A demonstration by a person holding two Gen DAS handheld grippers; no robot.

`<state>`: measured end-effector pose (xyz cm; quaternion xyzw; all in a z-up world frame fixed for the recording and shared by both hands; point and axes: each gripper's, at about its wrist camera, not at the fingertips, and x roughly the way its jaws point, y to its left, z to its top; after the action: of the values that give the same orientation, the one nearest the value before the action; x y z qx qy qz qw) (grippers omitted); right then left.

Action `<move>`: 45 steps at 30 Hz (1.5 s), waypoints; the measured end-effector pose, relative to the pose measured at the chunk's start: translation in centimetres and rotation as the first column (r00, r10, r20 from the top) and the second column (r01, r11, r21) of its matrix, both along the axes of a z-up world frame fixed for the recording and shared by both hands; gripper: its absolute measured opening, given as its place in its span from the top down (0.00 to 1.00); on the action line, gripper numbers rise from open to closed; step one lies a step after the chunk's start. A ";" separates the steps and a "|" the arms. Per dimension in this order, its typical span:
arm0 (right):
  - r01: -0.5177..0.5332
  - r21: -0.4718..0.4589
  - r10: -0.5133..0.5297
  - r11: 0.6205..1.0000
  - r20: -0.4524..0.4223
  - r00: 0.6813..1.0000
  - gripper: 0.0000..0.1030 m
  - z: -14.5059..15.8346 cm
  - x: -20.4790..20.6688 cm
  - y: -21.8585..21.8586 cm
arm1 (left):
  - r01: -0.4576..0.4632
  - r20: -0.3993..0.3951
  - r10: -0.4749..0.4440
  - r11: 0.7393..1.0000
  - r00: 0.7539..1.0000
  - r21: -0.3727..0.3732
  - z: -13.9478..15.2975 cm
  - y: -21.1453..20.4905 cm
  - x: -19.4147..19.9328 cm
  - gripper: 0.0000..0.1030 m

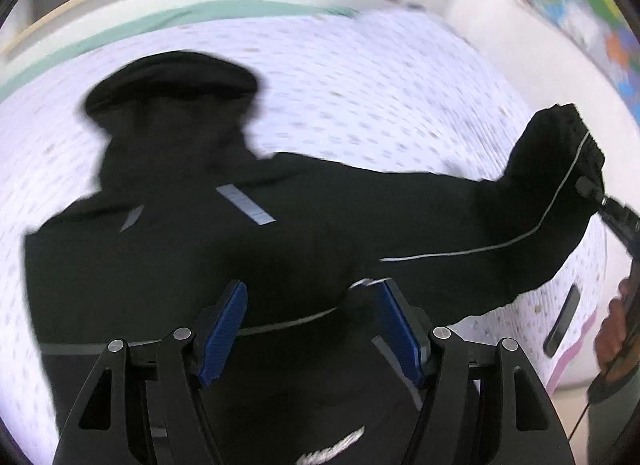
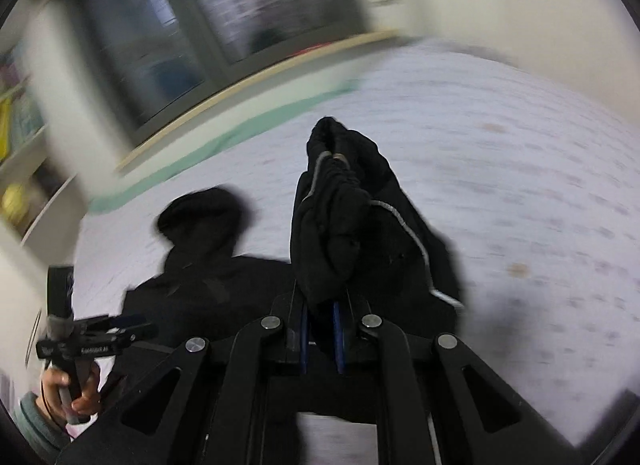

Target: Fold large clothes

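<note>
A black hooded jacket with thin reflective stripes lies spread on a bed with a white patterned sheet. Its hood points to the far side. In the left wrist view my left gripper hovers over the jacket's body, open, its blue pads apart with cloth below them. At the right edge of that view my right gripper pulls the sleeve out sideways. The right wrist view shows the right gripper shut on the bunched sleeve cuff, which is lifted off the bed. The left gripper appears low on the left, held by a hand.
A dark phone-like slab lies near the bed's right edge. A green strip and a pale wooden ledge border the far side below a dark window. Shelves stand left; a colourful poster hangs right.
</note>
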<state>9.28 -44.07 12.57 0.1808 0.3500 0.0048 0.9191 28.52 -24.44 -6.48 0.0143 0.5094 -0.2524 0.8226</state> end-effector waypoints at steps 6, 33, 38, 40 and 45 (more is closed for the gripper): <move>-0.244 0.034 0.246 0.969 -0.061 0.967 0.88 -1.9 4.7 14.3 | -0.144 -0.004 0.144 0.990 0.990 0.007 0.3 11.5 -0.1 0.33; -0.390 0.119 0.407 0.913 -0.321 0.855 0.47 -13.5 4.8 25.5 | -0.203 -0.303 0.118 0.942 0.946 -0.266 -7.7 18.1 2.7 0.30; -0.243 0.118 0.270 0.963 -0.351 0.897 0.47 -13.8 2.8 20.4 | -0.240 -0.361 0.143 0.941 0.921 -0.237 -11.3 15.1 5.4 0.30; -0.205 0.114 0.233 0.972 -0.363 0.902 0.47 -13.9 2.6 19.3 | -0.244 -0.374 0.154 0.948 0.915 -0.206 -12.8 13.9 6.3 0.51; -0.175 -0.007 0.161 0.985 -0.354 0.921 0.42 -12.0 1.9 16.7 | -0.216 -0.252 0.168 0.960 0.953 -0.178 -10.1 13.8 6.9 0.80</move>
<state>11.15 -27.38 0.58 0.1304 0.5231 0.0445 0.8410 35.45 -10.62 -16.61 -0.1496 0.5733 -0.2216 0.7744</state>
